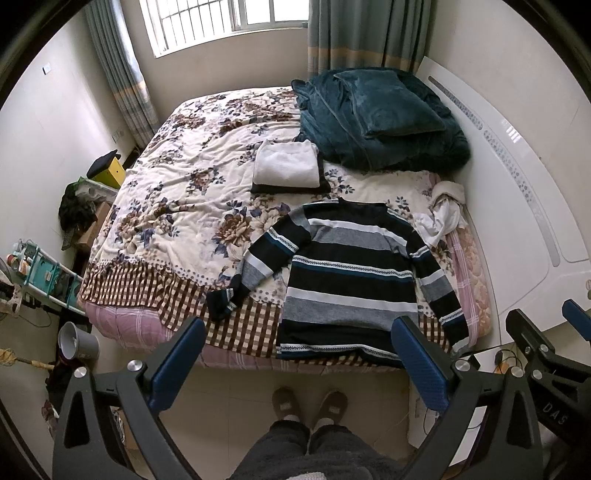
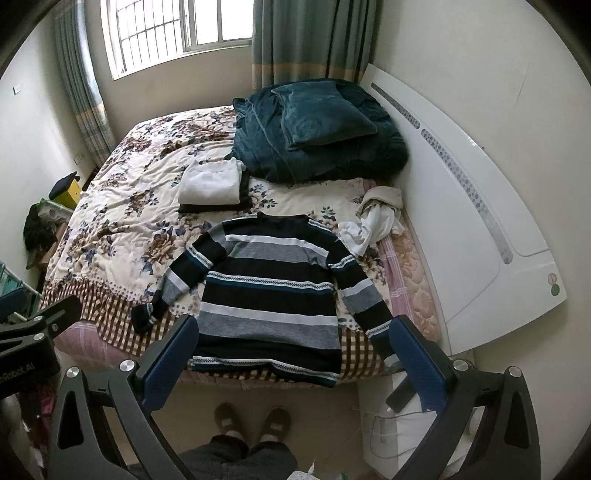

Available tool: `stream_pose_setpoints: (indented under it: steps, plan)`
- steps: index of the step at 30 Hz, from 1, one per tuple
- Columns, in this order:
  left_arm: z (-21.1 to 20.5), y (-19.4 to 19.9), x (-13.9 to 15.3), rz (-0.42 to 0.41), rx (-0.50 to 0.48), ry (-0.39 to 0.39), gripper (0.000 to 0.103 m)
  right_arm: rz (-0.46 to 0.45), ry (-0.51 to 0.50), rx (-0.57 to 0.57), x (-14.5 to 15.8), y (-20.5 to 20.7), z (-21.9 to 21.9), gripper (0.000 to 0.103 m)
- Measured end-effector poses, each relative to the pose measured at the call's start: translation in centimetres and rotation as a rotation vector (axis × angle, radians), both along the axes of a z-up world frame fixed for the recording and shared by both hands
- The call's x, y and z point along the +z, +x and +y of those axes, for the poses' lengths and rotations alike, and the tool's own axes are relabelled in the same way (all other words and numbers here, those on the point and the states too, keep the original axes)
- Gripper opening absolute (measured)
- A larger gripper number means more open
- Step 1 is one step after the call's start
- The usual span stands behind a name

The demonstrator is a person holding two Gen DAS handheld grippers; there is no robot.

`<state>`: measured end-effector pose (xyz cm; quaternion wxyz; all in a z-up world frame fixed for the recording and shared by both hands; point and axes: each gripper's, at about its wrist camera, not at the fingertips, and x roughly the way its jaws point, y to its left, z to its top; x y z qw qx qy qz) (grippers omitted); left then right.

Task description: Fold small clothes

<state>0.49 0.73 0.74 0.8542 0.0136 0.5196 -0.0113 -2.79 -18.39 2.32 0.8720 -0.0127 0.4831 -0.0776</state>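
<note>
**Striped sweater lies flat at the near edge of the bed, both grippers wide open above the floor**

We see the striped sweater [image 1: 347, 273] spread flat on the near part of the bed [image 1: 177, 192], toward its right side. Its long axis goes from near to far: the hem is at the near edge of the mattress and hangs a little over it, and the neck points to the far side, toward the window [image 1: 229, 22]. The left sleeve goes out diagonally to the near left and its cuff is bent back. The right sleeve lies down along the right side of the body, with the cuff at the near edge.

The sweater has wide horizontal bands in black, grey and white, with thin teal lines and narrow patterned strips between them. The cloth lies mostly smooth.

Beyond the neck, a folded white garment [image 1: 288, 164] rests on a folded dark one. A crumpled white cloth [image 1: 441, 214] lies just beside the right shoulder of the sweater. Farther away a teal blanket [image 1: 388, 140] is piled with a teal pillow [image 1: 391, 101] on top.

Our left gripper [image 1: 299, 365] has its blue-padded fingers spread wide apart and holds nothing. Our right gripper [image 2: 291, 365] is spread equally wide and is also empty. Both hang in front of the near edge of the bed, not touching the sweater. Between the fingers we see the person's slippers [image 1: 310, 406] on the floor.
</note>
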Motion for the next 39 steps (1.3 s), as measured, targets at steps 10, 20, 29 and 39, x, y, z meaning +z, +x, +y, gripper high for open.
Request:
stream_pose_setpoints:
  steps: [10, 20, 29, 39]
  plan:
    - [0.1, 0.1, 0.5, -0.002, 0.006, -0.001, 0.103, 0.000, 0.002, 0.004, 0.4, 0.2, 0.1, 0.103]
    - [0.0, 0.1, 0.6, -0.004, 0.008, -0.001, 0.103, -0.004, 0.001, 0.009, 1.9, 0.8, 0.2, 0.103]
    - [0.0, 0.3, 0.8, -0.004, 0.008, 0.002, 0.103, -0.006, 0.000, 0.010, 2.1, 0.7, 0.1, 0.103]
    - [0.1, 0.3, 1.0, -0.003, 0.007, 0.000, 0.103, -0.008, 0.001, 0.011, 2.1, 0.7, 0.1, 0.103]
